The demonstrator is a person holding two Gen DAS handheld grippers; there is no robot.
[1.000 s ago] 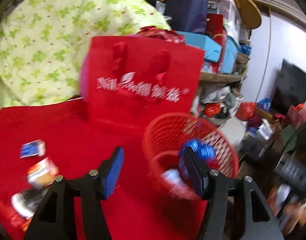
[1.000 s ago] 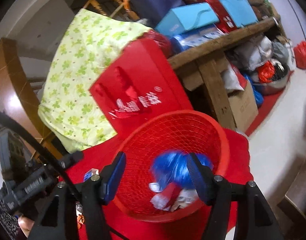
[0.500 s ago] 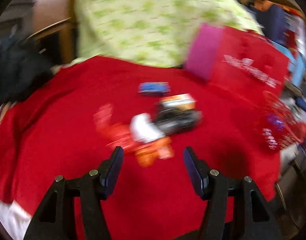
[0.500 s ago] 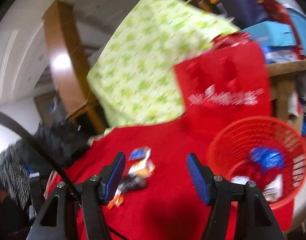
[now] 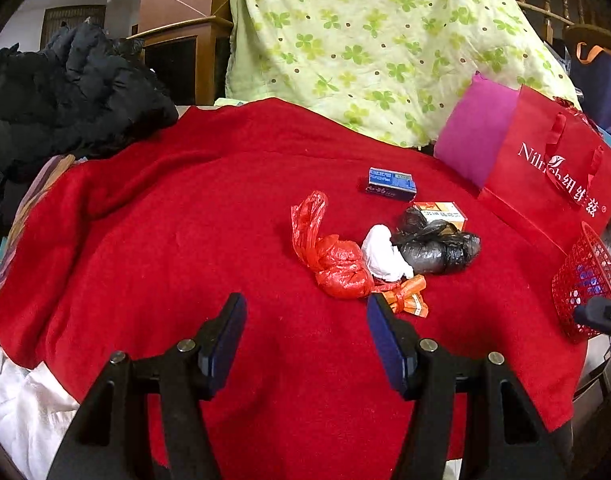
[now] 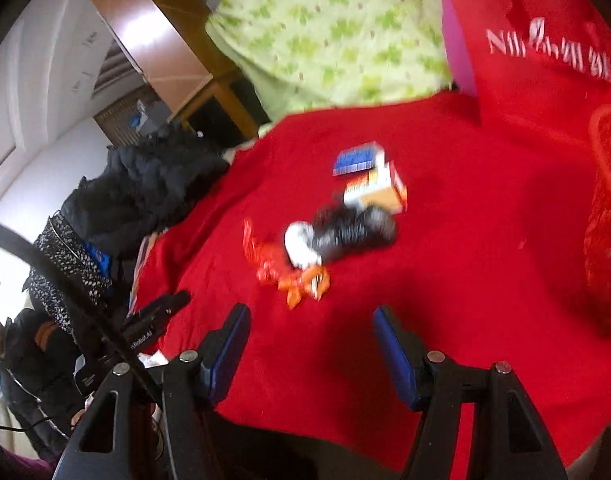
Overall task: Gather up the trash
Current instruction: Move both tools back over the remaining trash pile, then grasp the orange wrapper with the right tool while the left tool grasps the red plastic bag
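A small heap of trash lies on the red blanket (image 5: 165,240): a knotted red plastic bag (image 5: 337,264), a white wad (image 5: 383,254), a black plastic bag (image 5: 437,246), an orange wrapper (image 5: 407,300), an orange-and-white box (image 5: 443,212) and a blue box (image 5: 391,184). My left gripper (image 5: 305,336) hovers open just short of the heap, nothing between its fingers. In the right wrist view my right gripper (image 6: 311,344) is open and empty too, below the orange wrapper (image 6: 305,284) and black bag (image 6: 353,232). The red mesh basket (image 5: 585,280) holding trash stands at the right edge.
A red paper gift bag (image 5: 553,176) and a pink one (image 5: 473,136) stand behind the heap, in front of a green clover-print quilt (image 5: 377,40). A black jacket (image 5: 65,92) is piled at the left. The left gripper's body (image 6: 153,320) shows in the right wrist view.
Both grippers have swung away from the red basket, leftward, to face the trash heap on the blanket. Their jaws stay equally wide and empty.
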